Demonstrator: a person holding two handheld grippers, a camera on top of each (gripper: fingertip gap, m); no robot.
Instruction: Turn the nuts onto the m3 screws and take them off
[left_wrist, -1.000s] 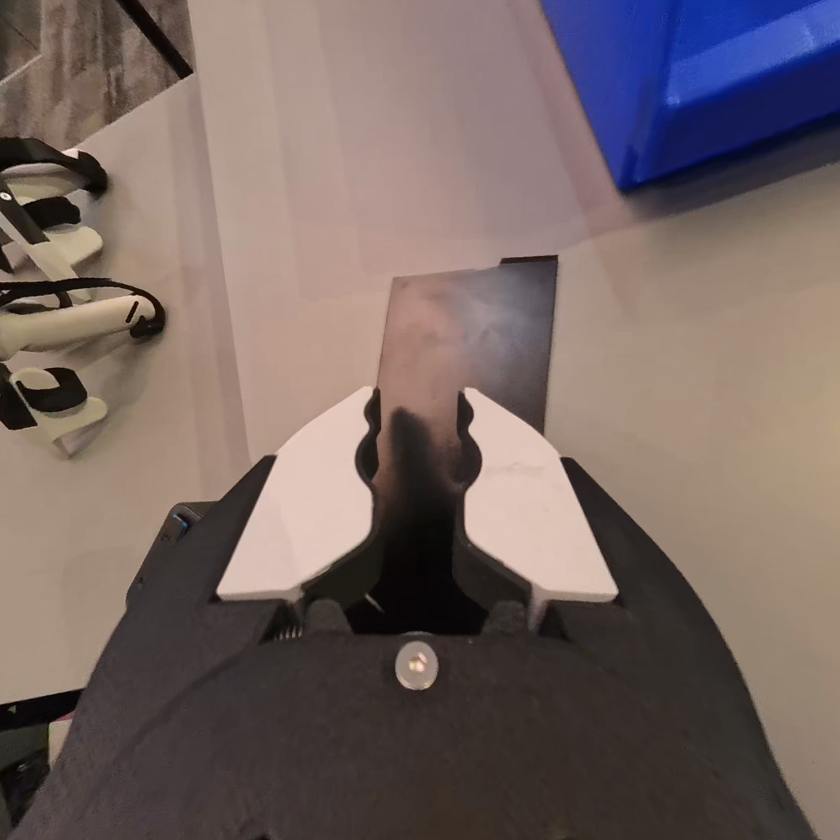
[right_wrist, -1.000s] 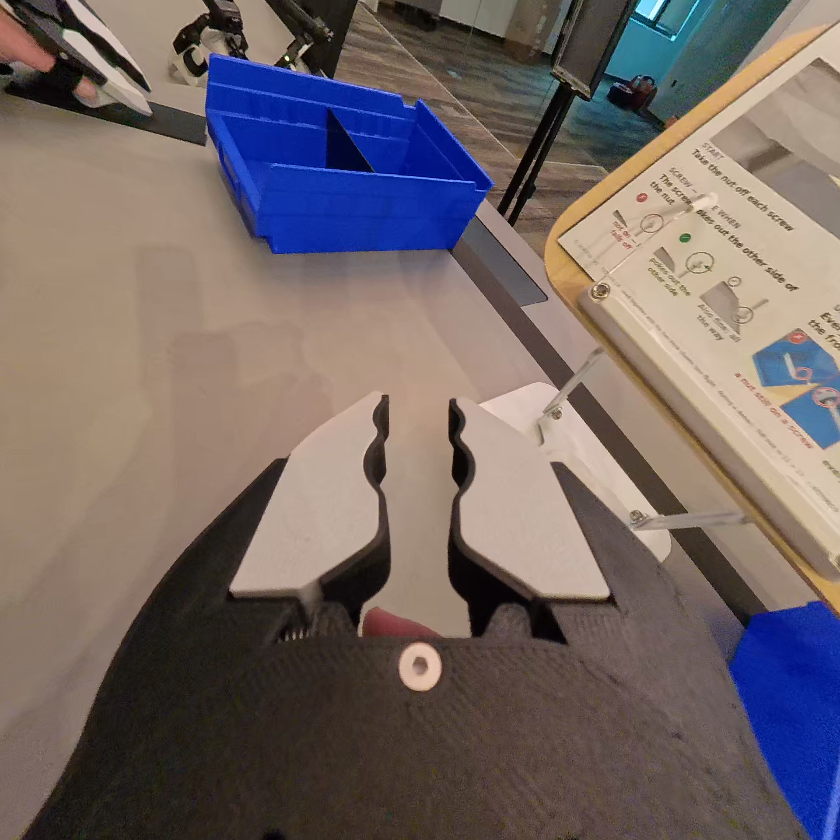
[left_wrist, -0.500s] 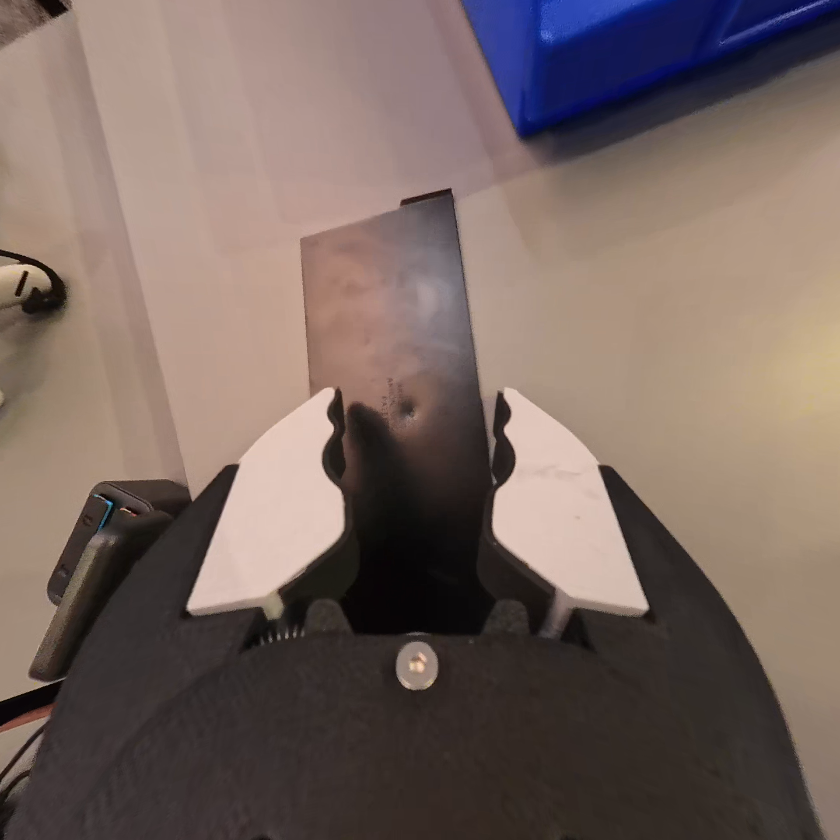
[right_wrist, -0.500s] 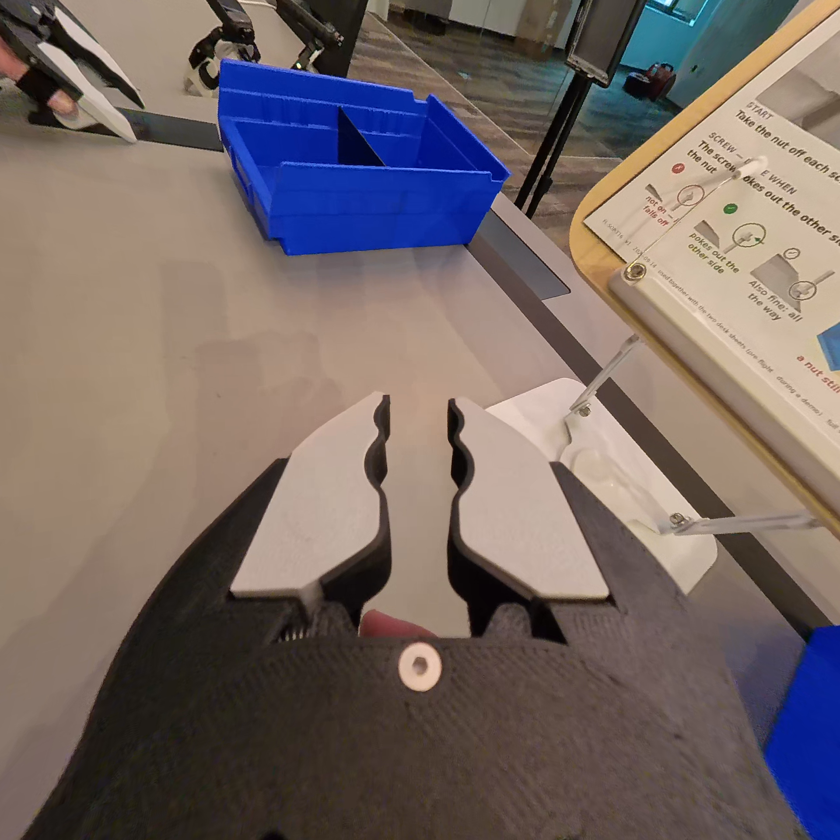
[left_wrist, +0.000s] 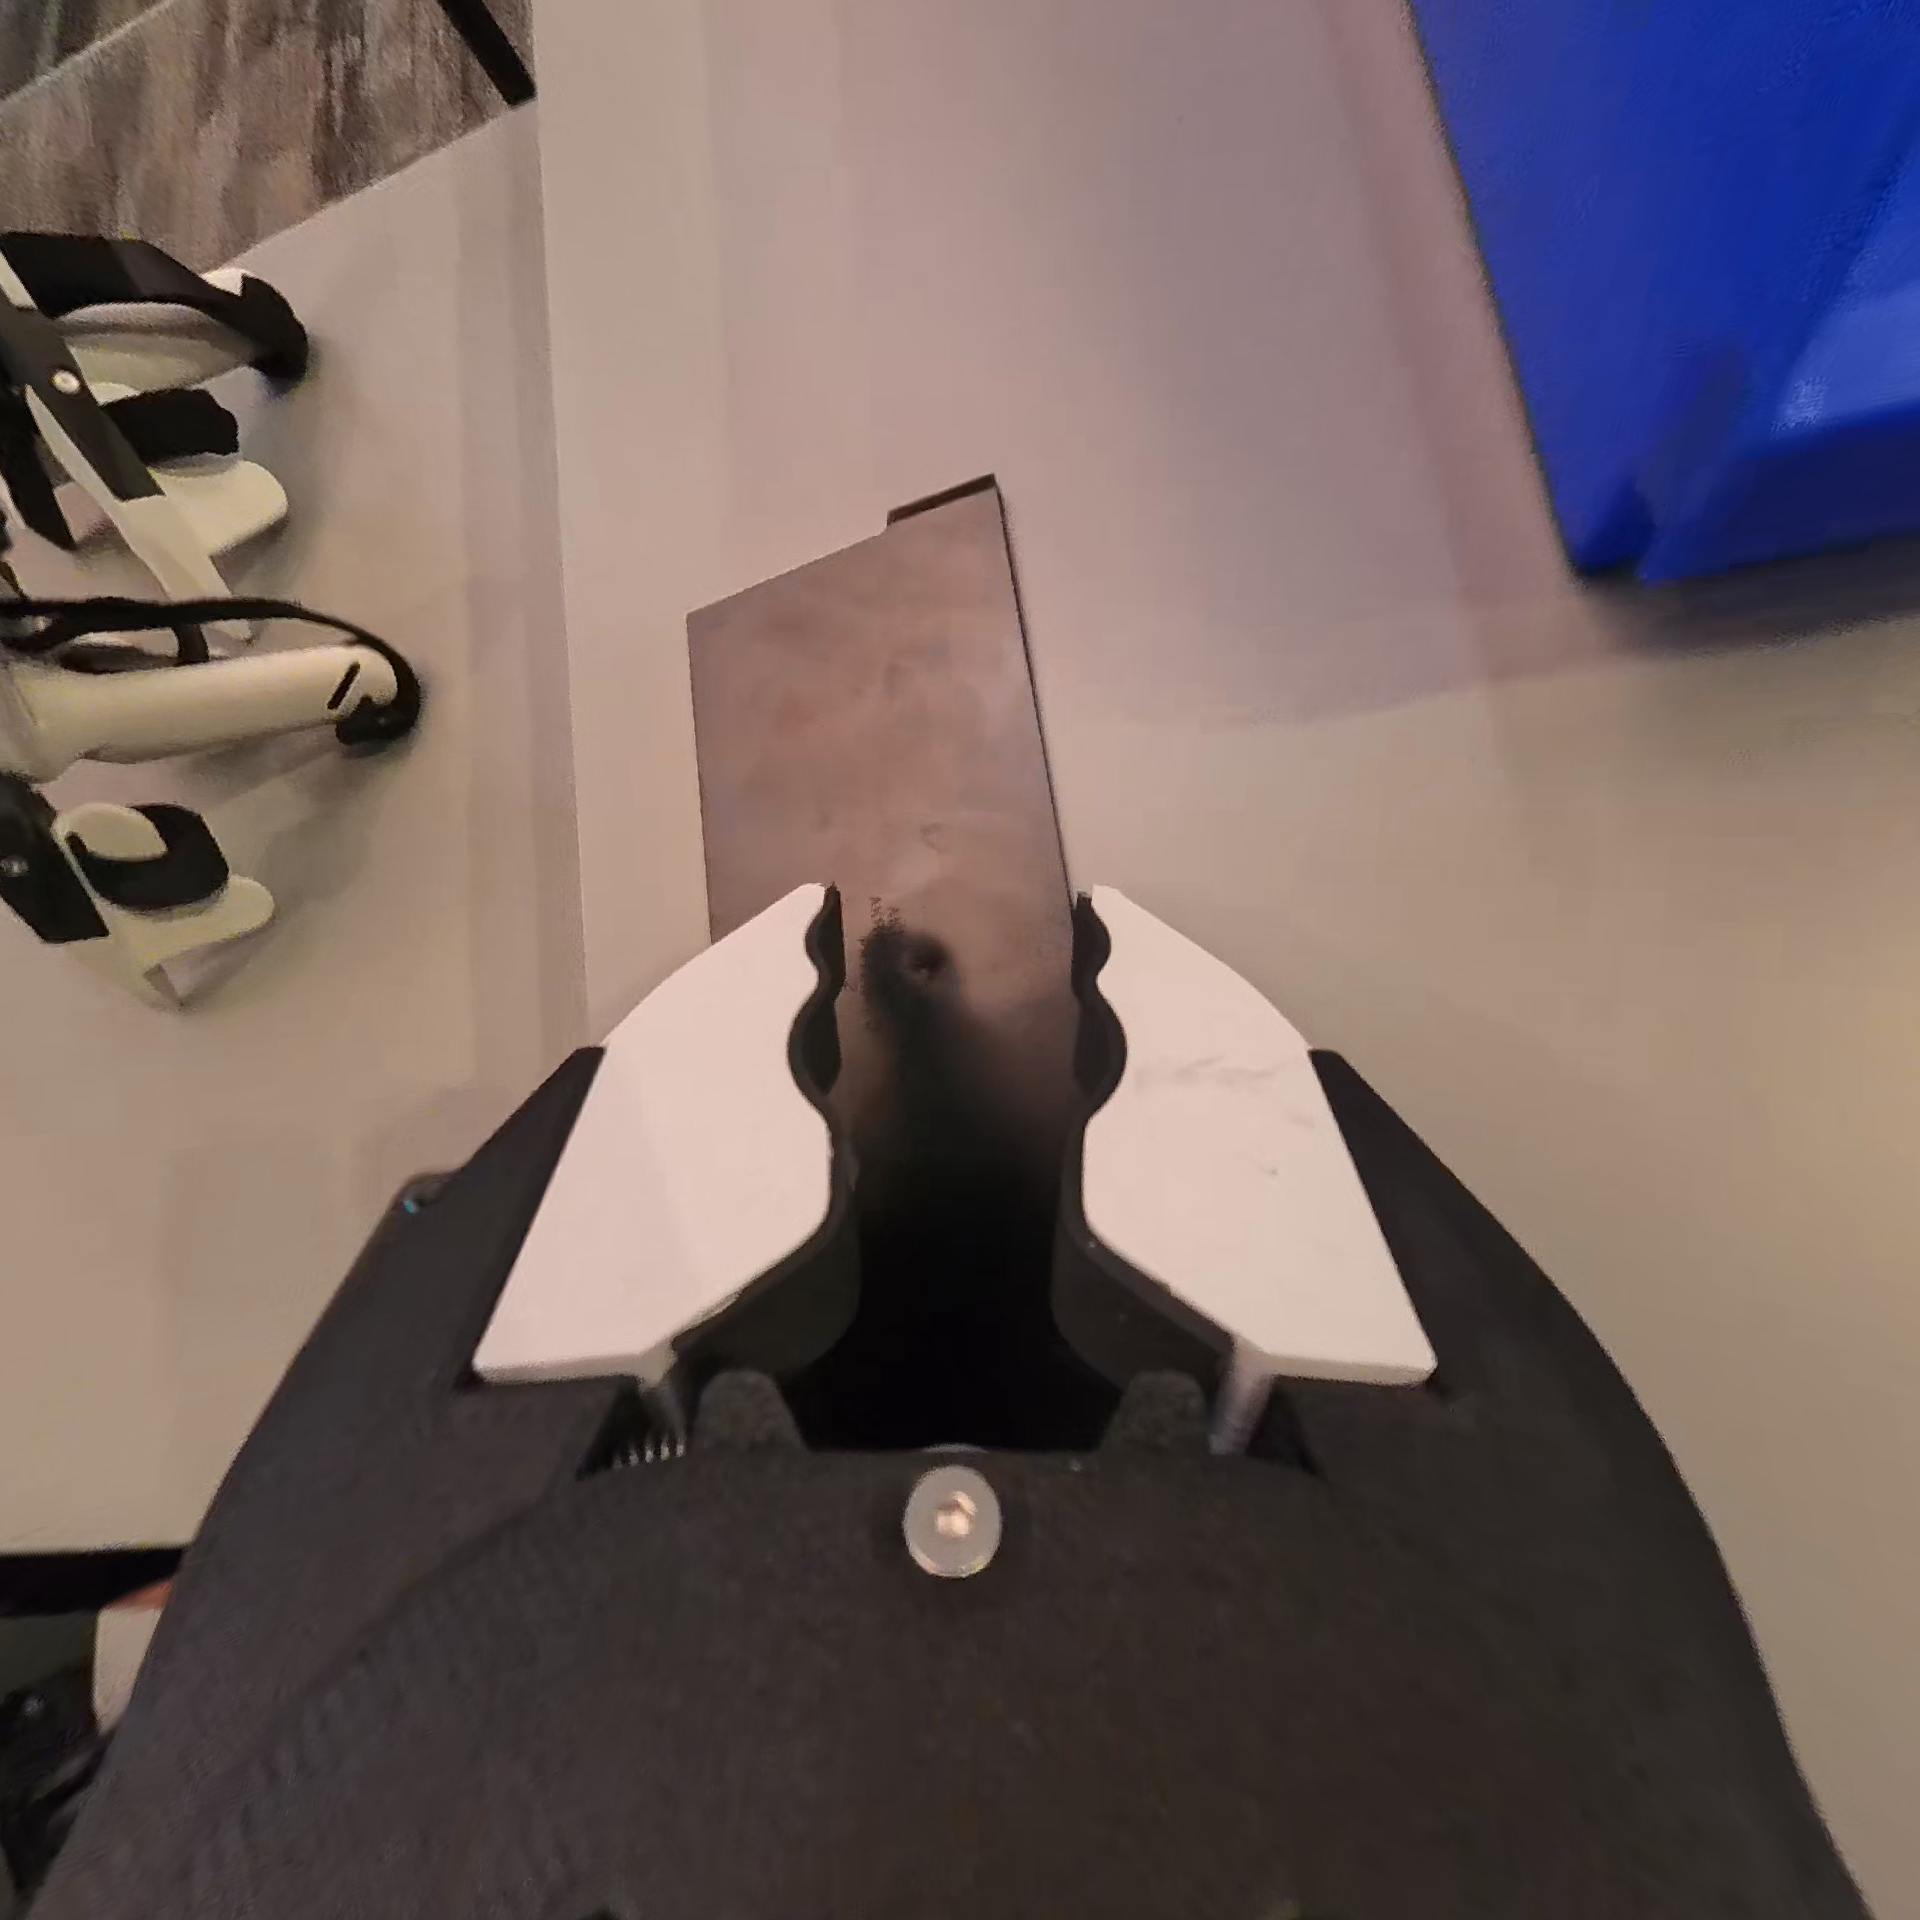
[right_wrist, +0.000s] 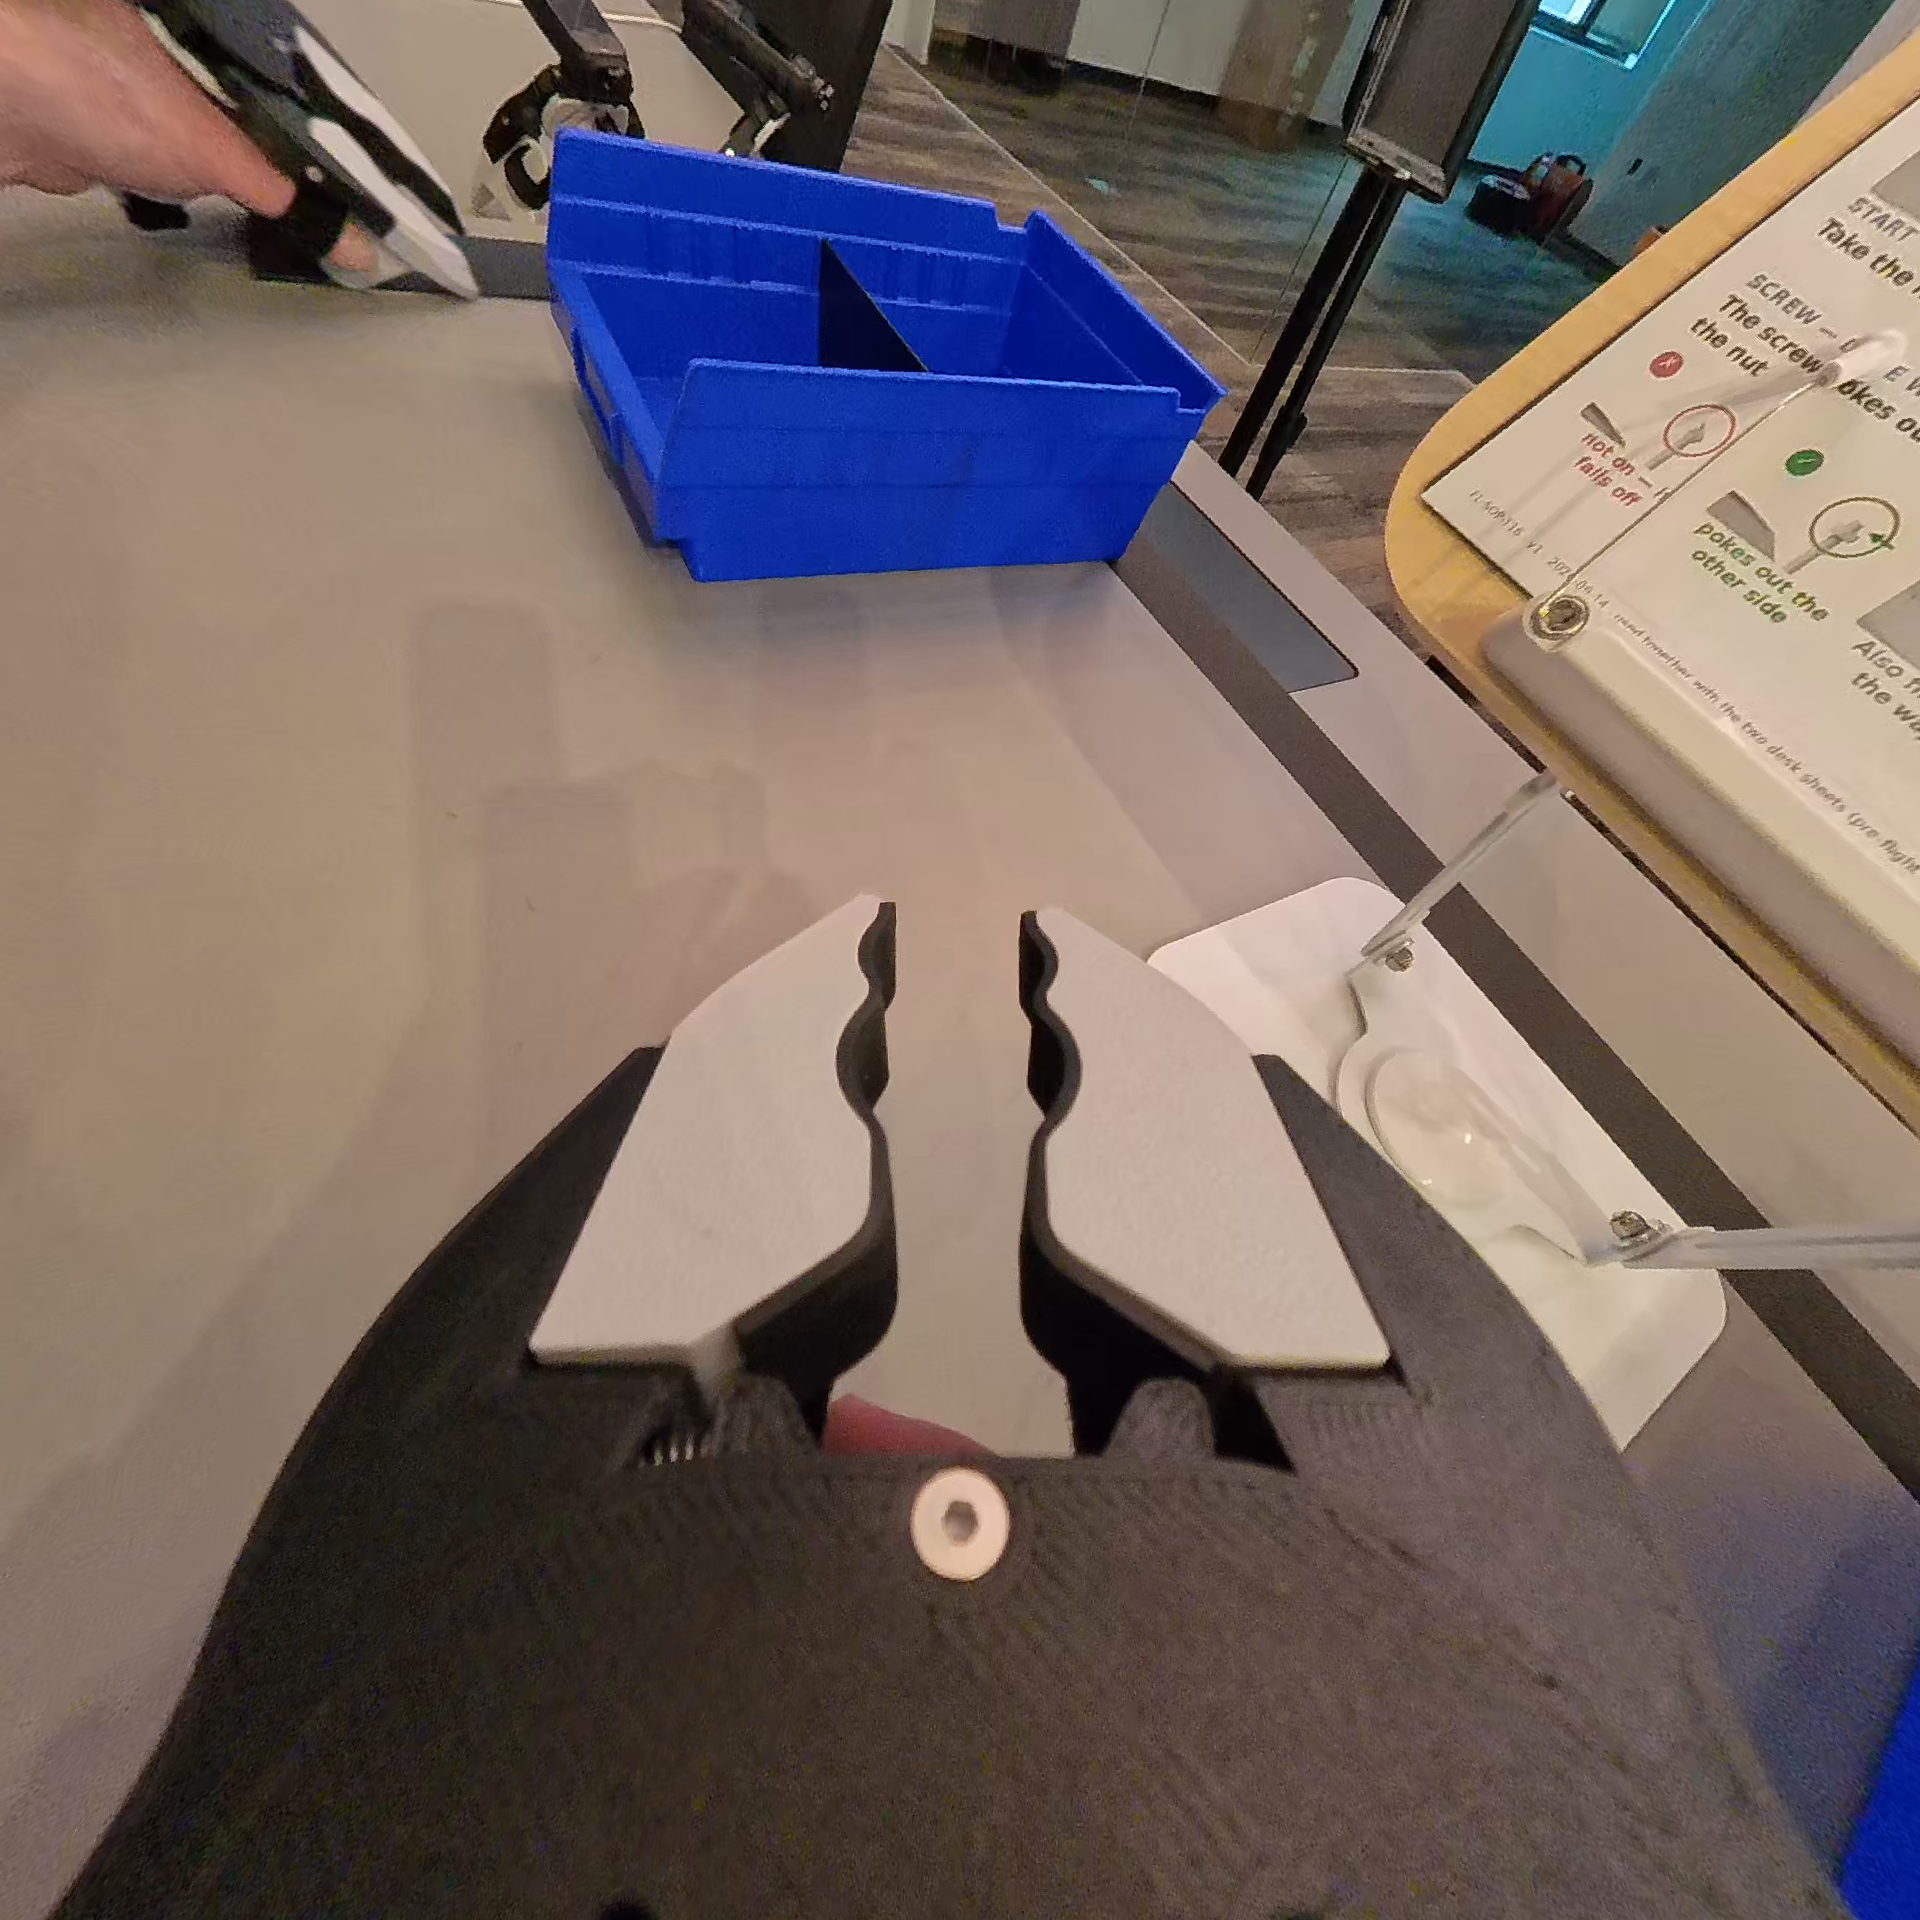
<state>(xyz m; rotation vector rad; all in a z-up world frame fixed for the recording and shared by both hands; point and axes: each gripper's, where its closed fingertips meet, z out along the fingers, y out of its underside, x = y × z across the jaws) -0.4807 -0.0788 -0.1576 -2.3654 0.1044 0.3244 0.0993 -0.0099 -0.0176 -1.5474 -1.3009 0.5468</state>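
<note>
No loose screws or nuts show in either view. My left gripper (left_wrist: 956, 899) is open and empty, its white fingers (left_wrist: 707, 1122) straddling a dark flat plate (left_wrist: 873, 727) that lies on the grey table. In the right wrist view a hand holds that left gripper (right_wrist: 416, 249) low over the table at the far left. My right gripper (right_wrist: 956, 916) is open with a narrow gap and empty, above bare table (right_wrist: 312, 831). A blue bin (right_wrist: 883, 416) with a black divider stands beyond it and also shows in the left wrist view (left_wrist: 1714, 260).
A white base (right_wrist: 1299, 987) with clear stand arms holds an instruction sheet (right_wrist: 1766, 520) on a wooden board at the right table edge. Several white and black hand-held devices (left_wrist: 156, 665) lie to the left. Another blue object (right_wrist: 1896, 1818) is at the bottom right.
My left gripper's jaws widened, then narrowed a little, and it shifted over the dark plate. My right gripper moved slightly toward the blue bin with its gap unchanged.
</note>
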